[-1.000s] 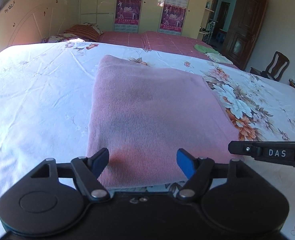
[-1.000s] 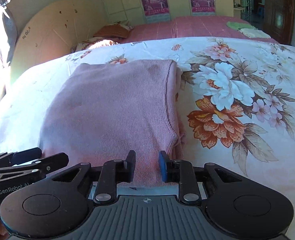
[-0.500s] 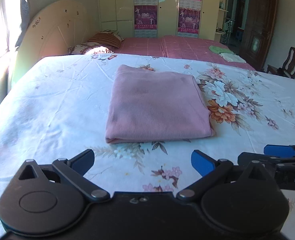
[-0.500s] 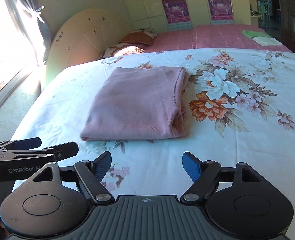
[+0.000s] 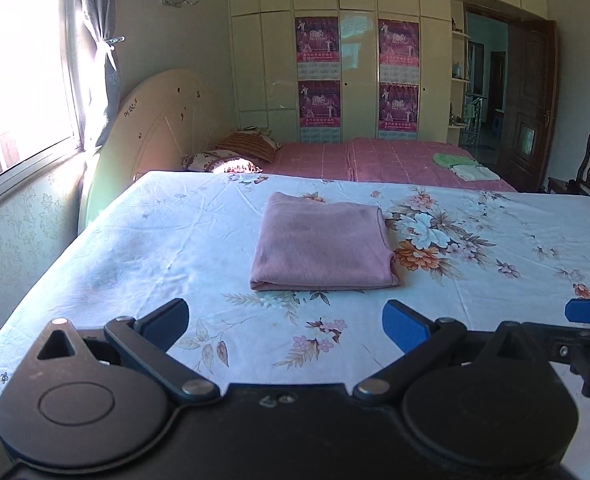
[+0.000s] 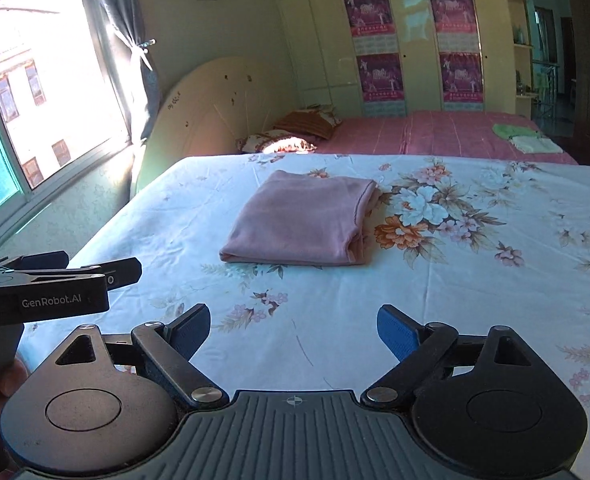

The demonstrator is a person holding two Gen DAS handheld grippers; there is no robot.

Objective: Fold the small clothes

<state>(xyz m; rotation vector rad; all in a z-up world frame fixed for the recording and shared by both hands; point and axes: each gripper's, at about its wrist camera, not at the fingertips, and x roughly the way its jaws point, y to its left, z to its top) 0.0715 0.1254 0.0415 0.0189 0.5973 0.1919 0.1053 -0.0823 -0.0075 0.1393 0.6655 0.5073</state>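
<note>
Folding looks finished for the pink garment (image 5: pixel 322 246): it lies as a neat, nearly square packet in the middle of the frame, on the flowered bedsheet (image 5: pixel 175 248), with its folded edge toward the cameras and the stacked layers showing along its right side in the right wrist view. Nothing about it looks loose or trailing (a small lip of cloth peeks out at the lower right corner). I judge that this piece needs no further work, and what remains, if anything, is another piece; two small folded items, one green (image 5: pixel 451 159) and one white (image 5: pixel 475 172), lie on the pink bed at the upper right, well apart from it.

Both tools hang at the bottom of their frames, apart from the cloth. The left gripper (image 5: pixel 286 322) stands spread wide with nothing between its blue pads; the right gripper (image 6: pixel 293 327) is opening, also with nothing between them.

The garment is a soft, finely ribbed knit, matte and thick enough to hold its shape. The sheet is thin, smooth cotton, faintly creased.
</note>
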